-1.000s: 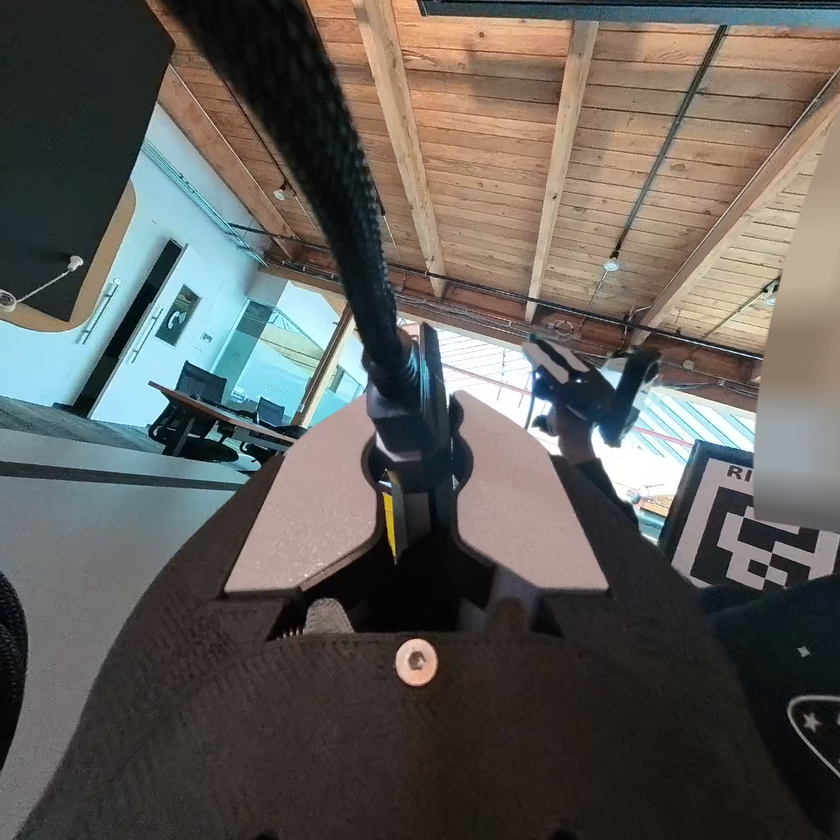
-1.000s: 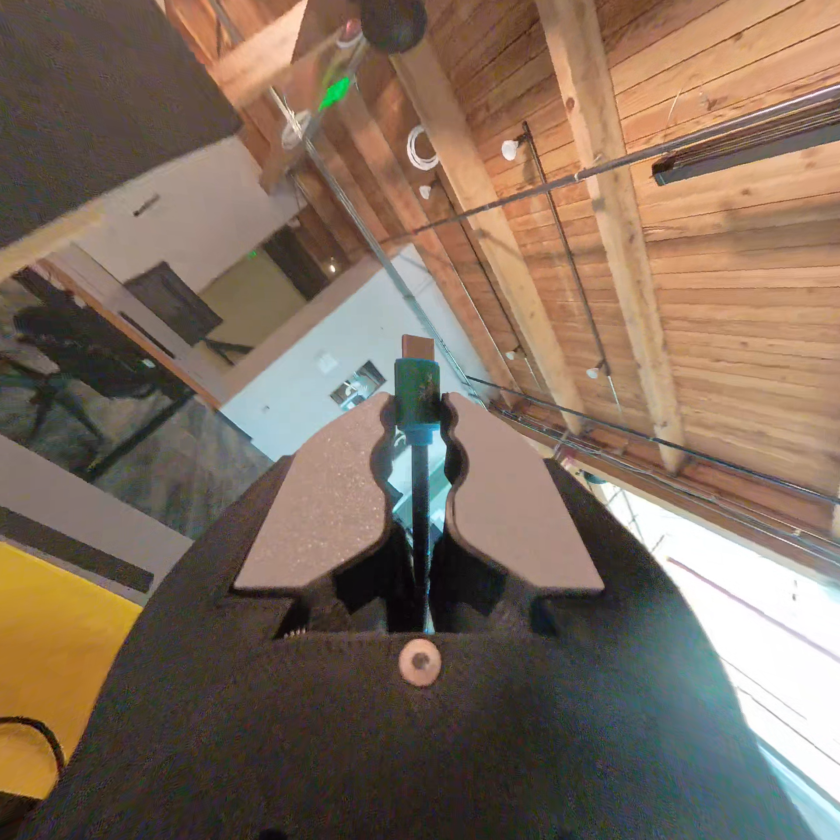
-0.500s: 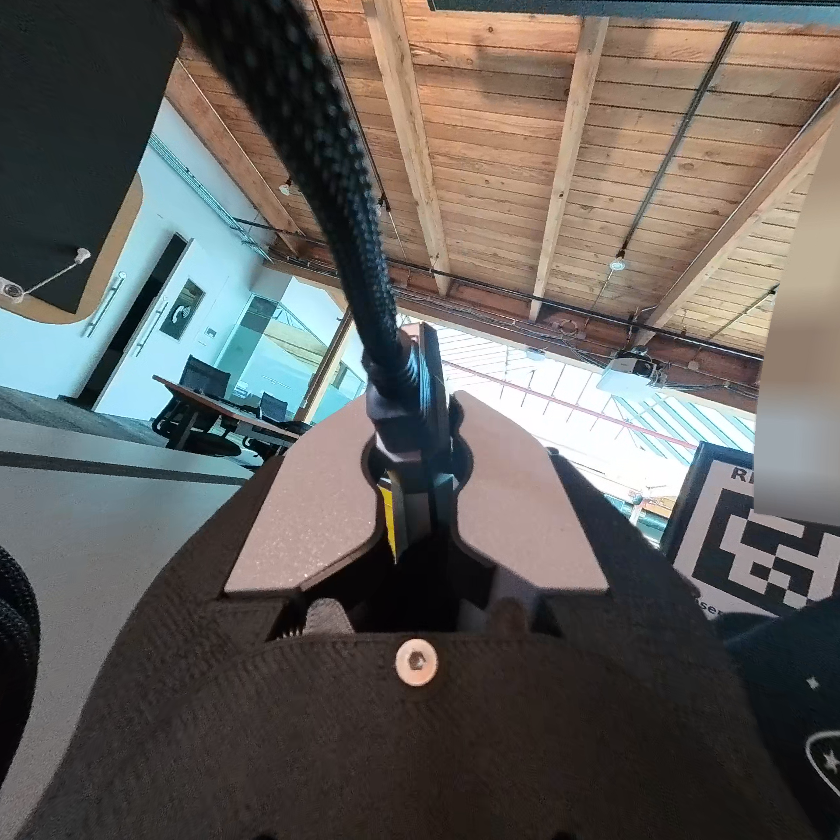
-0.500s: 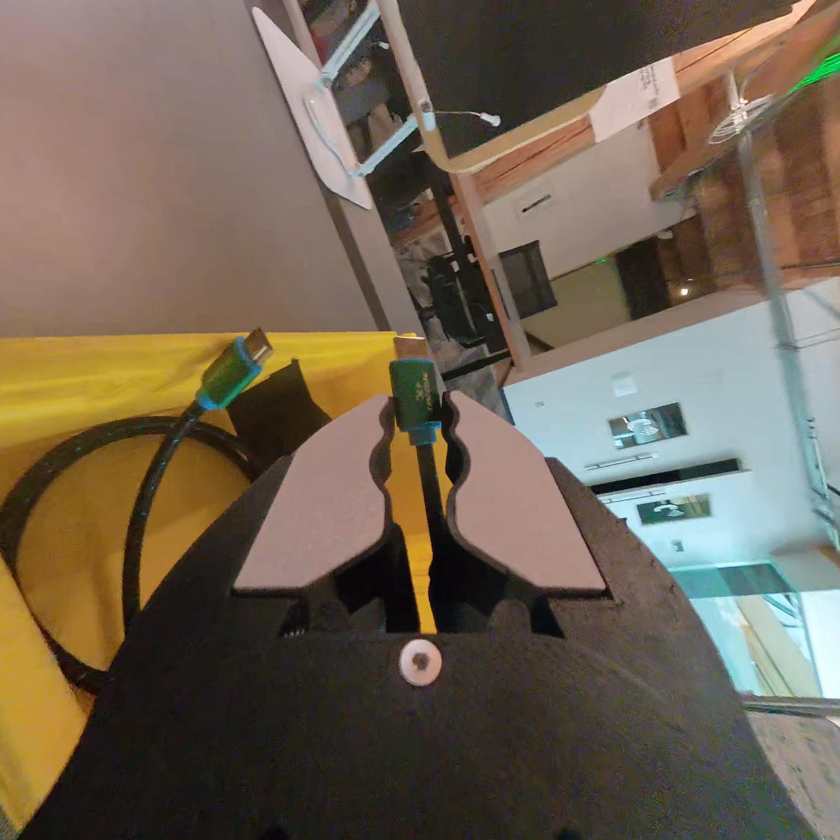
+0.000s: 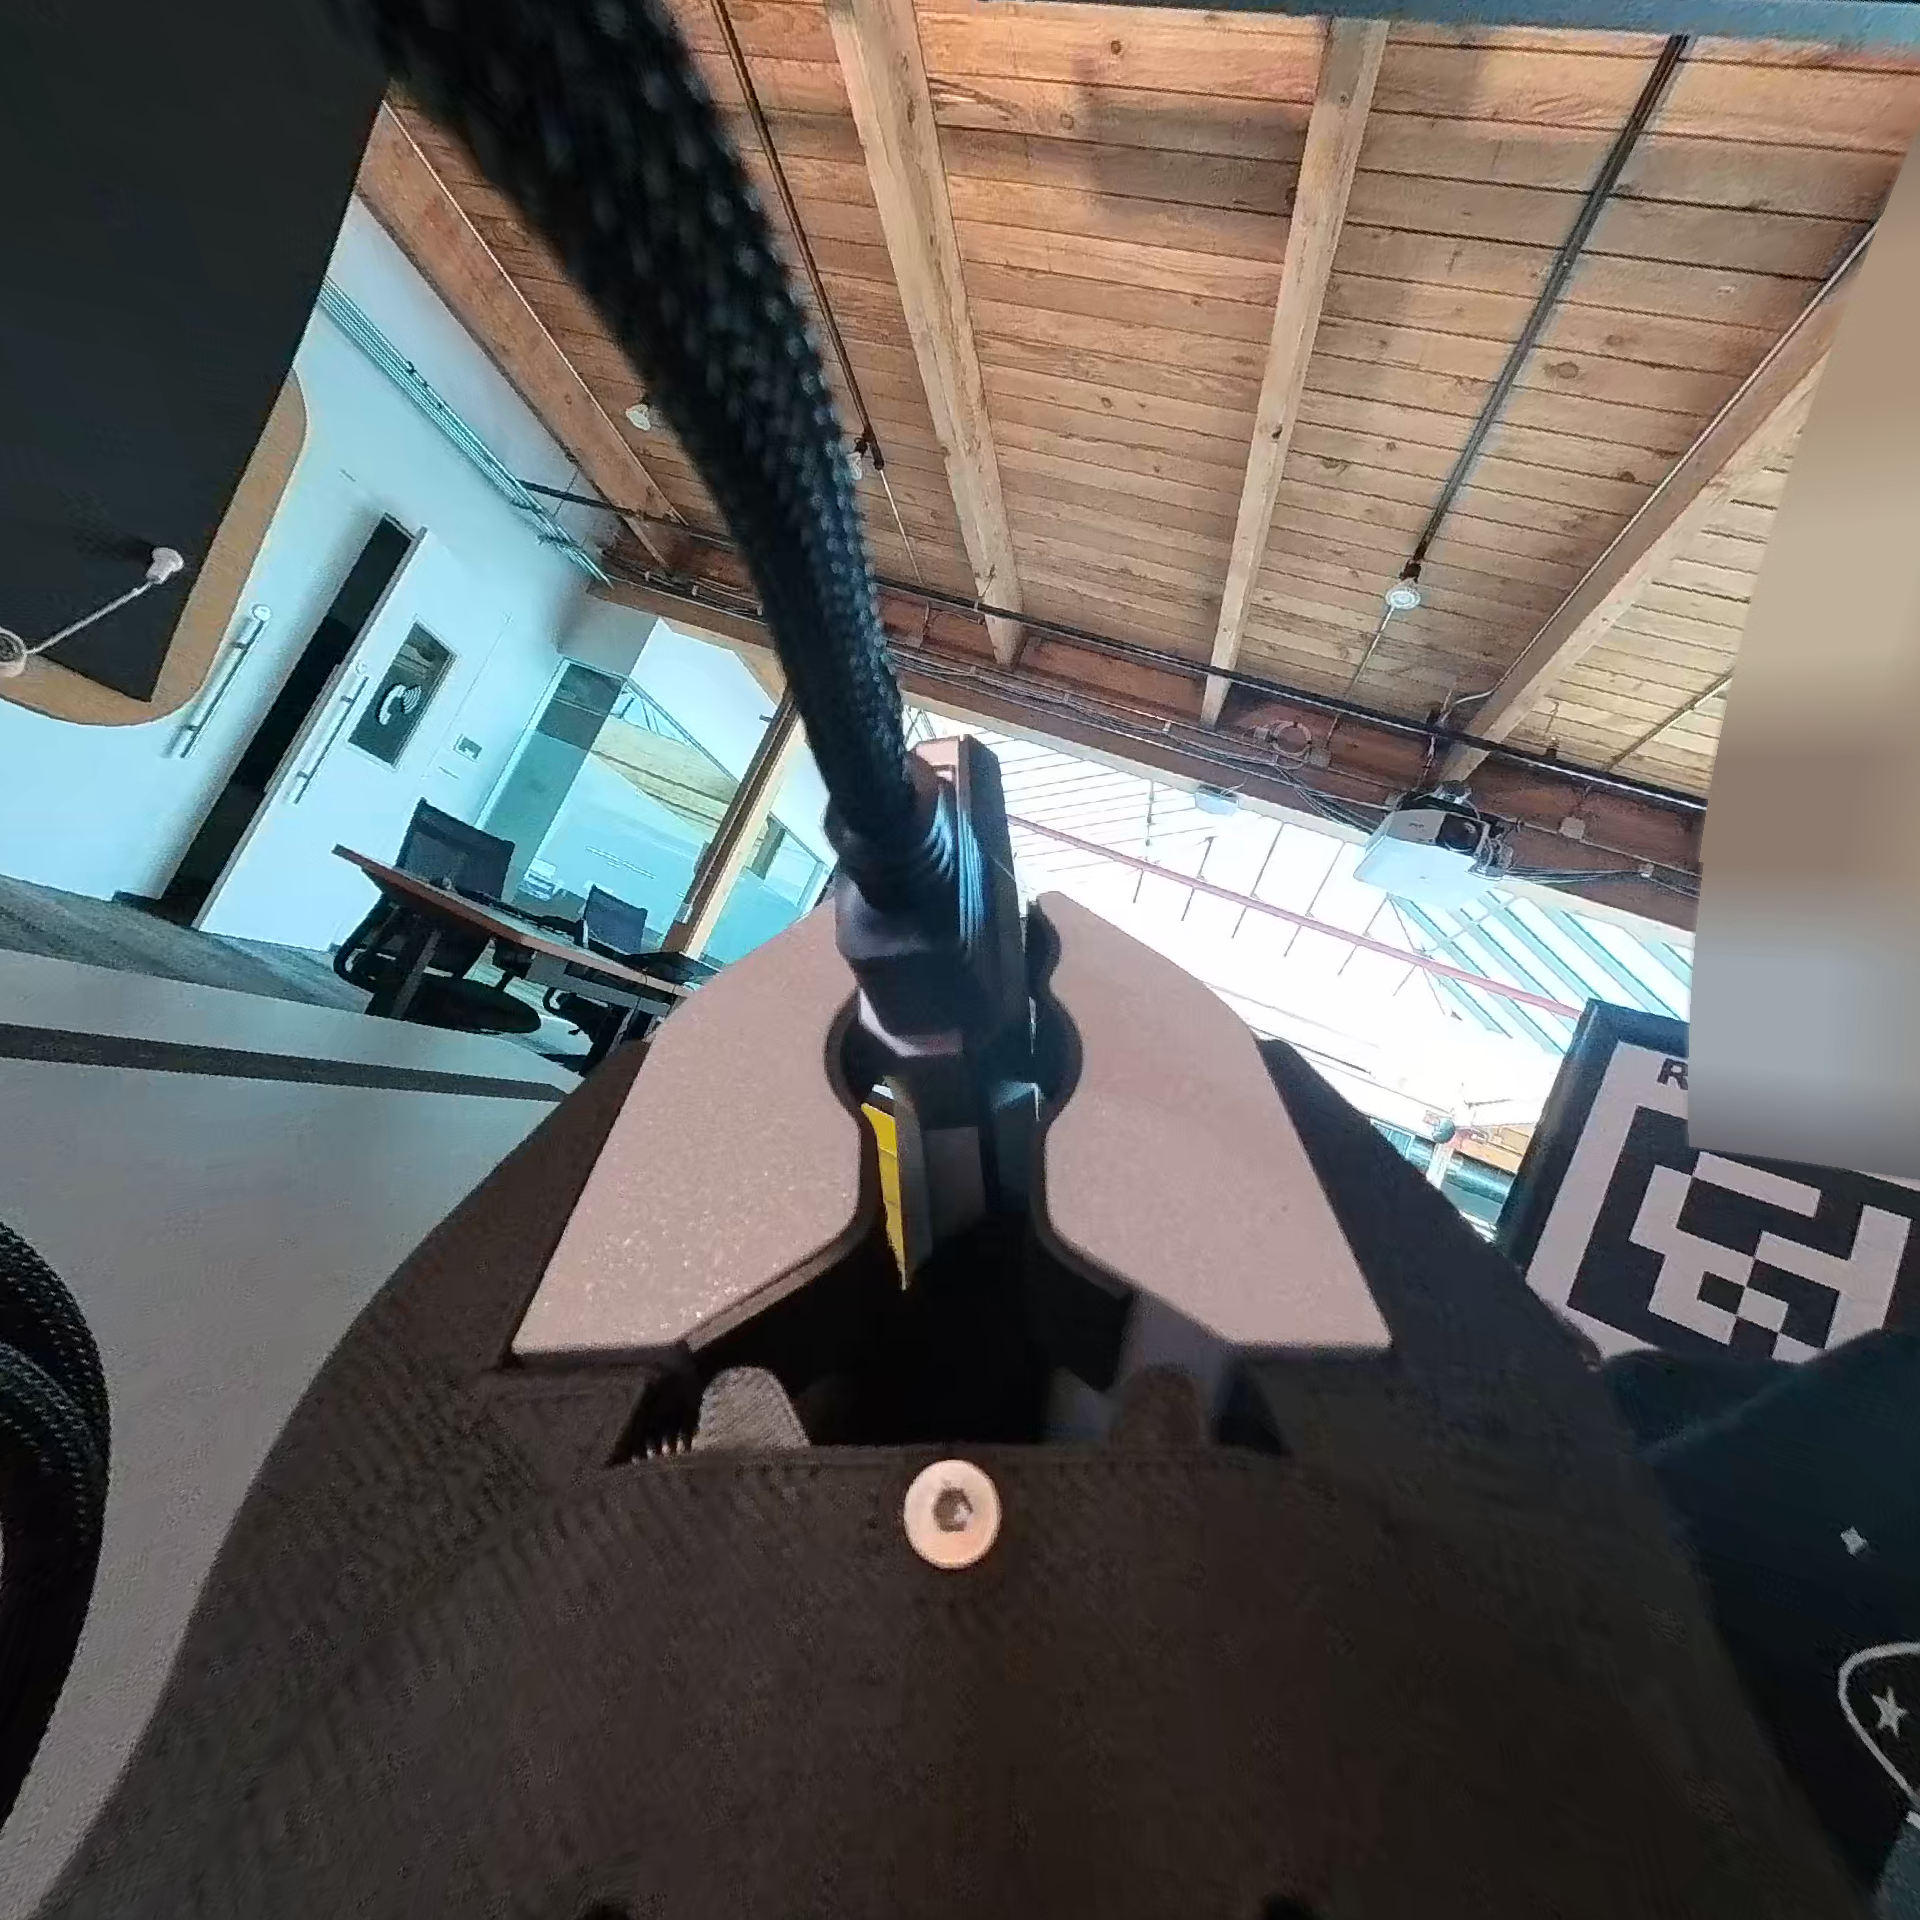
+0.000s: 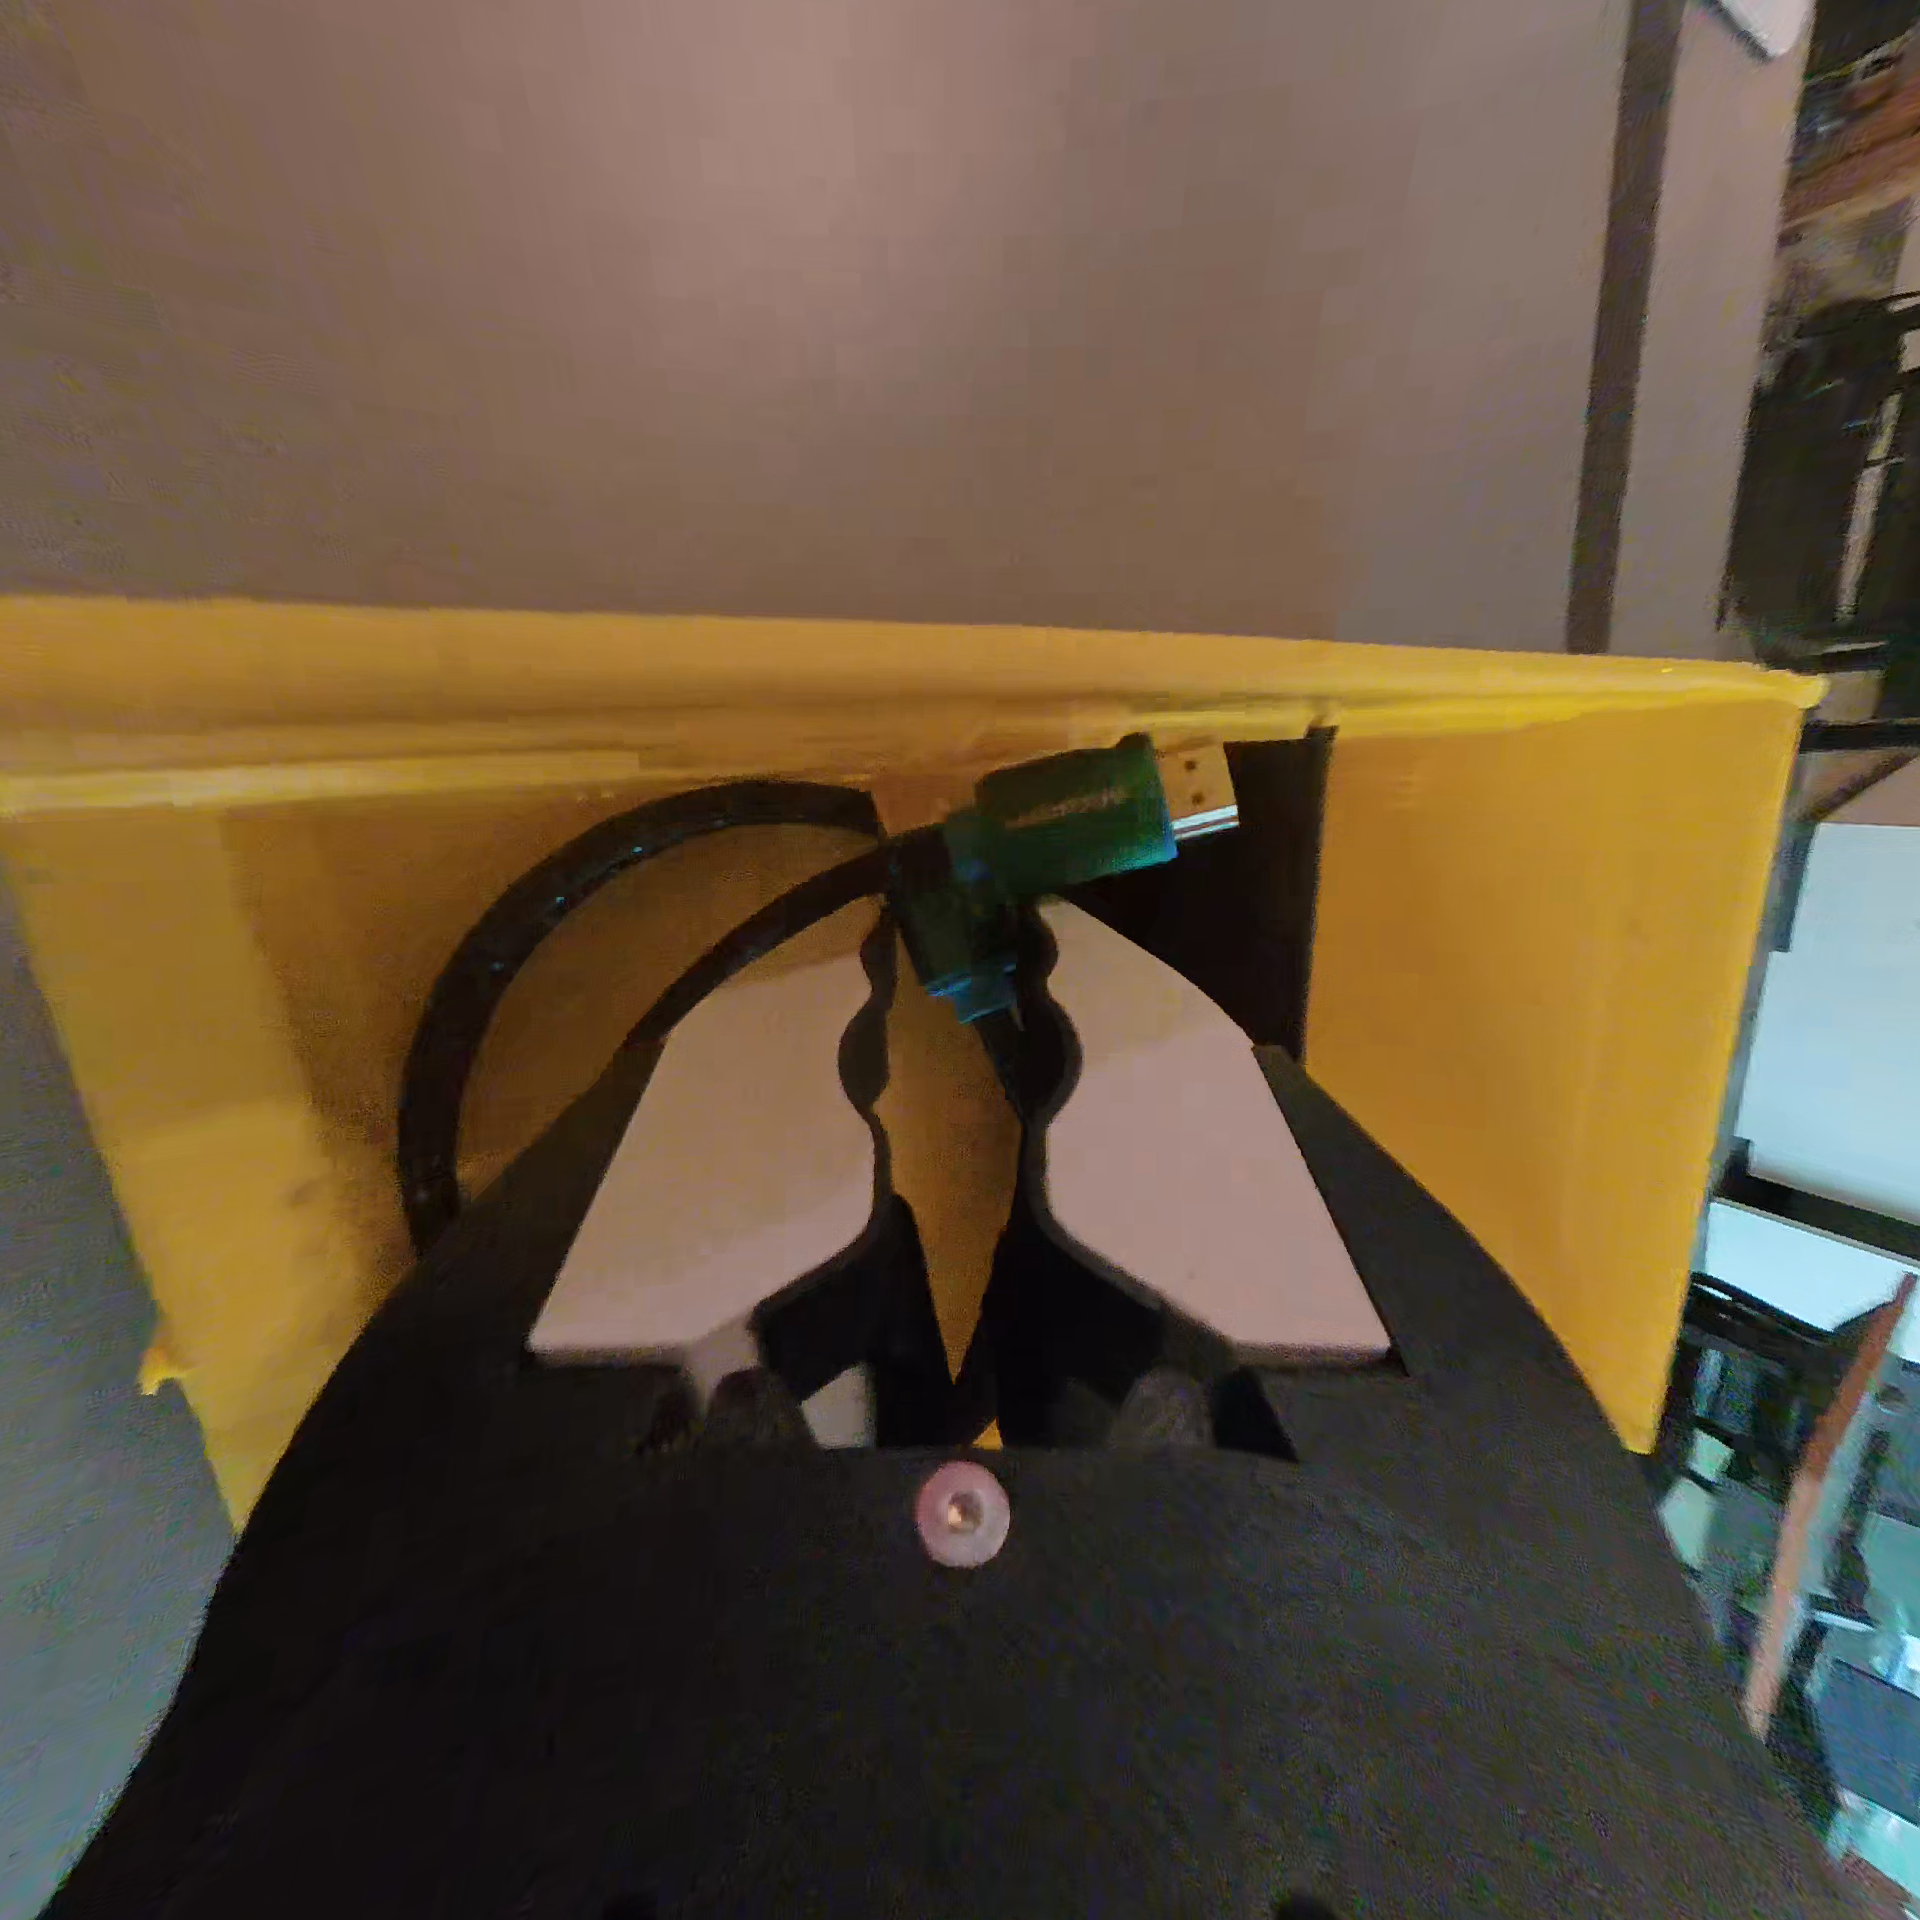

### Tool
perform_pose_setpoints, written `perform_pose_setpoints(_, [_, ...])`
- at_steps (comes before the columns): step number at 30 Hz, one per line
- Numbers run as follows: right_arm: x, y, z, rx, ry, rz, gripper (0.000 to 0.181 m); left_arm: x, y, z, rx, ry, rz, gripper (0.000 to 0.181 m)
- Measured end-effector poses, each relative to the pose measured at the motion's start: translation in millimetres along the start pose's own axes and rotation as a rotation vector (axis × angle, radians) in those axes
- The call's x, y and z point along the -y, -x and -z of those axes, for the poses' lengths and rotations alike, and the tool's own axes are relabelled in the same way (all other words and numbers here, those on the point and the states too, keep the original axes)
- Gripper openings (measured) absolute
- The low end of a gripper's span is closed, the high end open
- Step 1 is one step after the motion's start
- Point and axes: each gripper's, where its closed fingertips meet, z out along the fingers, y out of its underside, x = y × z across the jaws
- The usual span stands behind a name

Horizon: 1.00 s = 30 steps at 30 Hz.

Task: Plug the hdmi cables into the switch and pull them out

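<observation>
My left gripper (image 5: 935, 935) points up at the wooden ceiling. It is shut on a flat black device (image 5: 982, 831), the switch as far as I can tell. A thick black braided cable (image 5: 748, 416) rises from it to the upper left. My right gripper (image 6: 961, 935) faces into a yellow bin (image 6: 1507, 987). It is shut on a green HDMI plug (image 6: 951, 925) that sits tilted between the fingertips. A second green plug (image 6: 1081, 821) with a metal tip lies just beyond it, over a looped black cable (image 6: 468, 987) in the bin.
A black-and-white marker board (image 5: 1714, 1226) and a person's dark garment (image 5: 1818, 1507) are at the right of the left wrist view. A grey tabletop (image 5: 208, 1195) and a coil of braided cable (image 5: 42, 1403) are at its left. A grey surface (image 6: 831, 312) lies beyond the bin.
My right gripper has swung from facing the ceiling down to the yellow bin, and its green plug has tilted between the fingers. My left gripper has barely moved.
</observation>
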Motion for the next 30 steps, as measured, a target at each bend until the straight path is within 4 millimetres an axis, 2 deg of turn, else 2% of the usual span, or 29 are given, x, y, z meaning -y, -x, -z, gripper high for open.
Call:
perform_pose_setpoints(3, [-3.8, 7.2, -7.3, 0.124, -0.032, -0.15, 0.025, 0.0, 0.1, -0.2, 0.0, 0.001, 0.001, 0.024])
perform_pose_setpoints(7, [-4.6, -0.9, 0.0, 0.134, -0.132, -0.289, 0.027, -0.3, 0.0, -0.6, -0.002, 0.002, 0.004, 0.024])
perform_pose_setpoints(14, [1.4, -26.5, 46.6, -0.027, -0.275, -0.368, 0.038, -1.0, -0.1, -1.4, -0.002, 0.004, 0.006, 0.024])
perform_pose_setpoints(16, [-1.4, -38.3, 61.8, -0.121, -0.276, -0.384, 0.04, -1.5, -0.3, -1.8, -0.002, 0.006, 0.005, 0.024])
perform_pose_setpoints(18, [3.7, -57.5, 85.4, -0.283, -0.327, -0.424, 0.042, -1.8, -0.3, -2.0, -0.001, 0.007, 0.004, 0.024])
perform_pose_setpoints(20, [28.4, -81.1, 123.4, -0.49, -0.528, -0.49, 0.04, -2.6, -0.7, -2.4, -0.002, 0.011, 0.004, 0.024])
perform_pose_setpoints(22, [59.0, -92.5, 164.8, -0.606, -0.793, -0.65, 0.025, -3.8, -1.6, -2.9, -0.007, 0.016, 0.005, 0.024])
perform_pose_setpoints(25, [123.1, -80.5, 206.3, -0.481, -1.226, -0.769, 0.023, -6.1, -3.7, -3.7, -0.016, 0.028, 0.003, 0.024])
perform_pose_setpoints(28, [170.3, -76.6, 221.7, -0.438, -1.463, -0.833, 0.025, -12.3, -8.6, -5.6, -0.037, 0.063, -0.013, 0.024])
perform_pose_setpoints(30, [209.6, -68.3, 218.5, -0.355, -1.546, -0.795, 0.044, -23.5, -14.6, -8.2, -0.062, 0.127, -0.042, 0.024])
